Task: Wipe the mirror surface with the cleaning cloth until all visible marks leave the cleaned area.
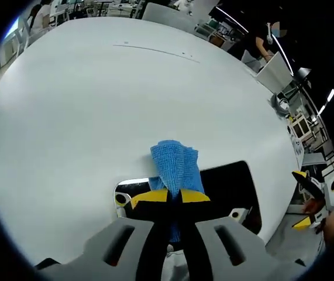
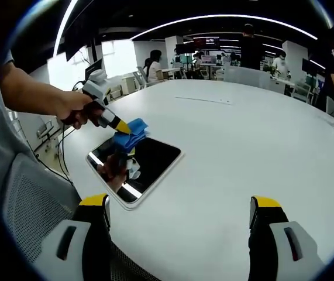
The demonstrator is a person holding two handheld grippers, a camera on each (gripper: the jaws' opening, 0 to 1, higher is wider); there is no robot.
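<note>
Blue cleaning cloth [image 1: 176, 168], clenched in your left tool [image 1: 171, 196], hides part of the mirror [image 2: 155, 159] on the white table [image 2: 243, 140]; your right tool [image 2: 181, 211] hangs released.

The left gripper view looks down along its own jaws from close above the mirror [image 1: 231, 181], which sits low in frame, the white table [image 1: 96, 105] spreading above. The right gripper view faces across the table from farther back, mirror [image 2: 149, 161] at center left. Both views share the mirror and tabletop.
</note>
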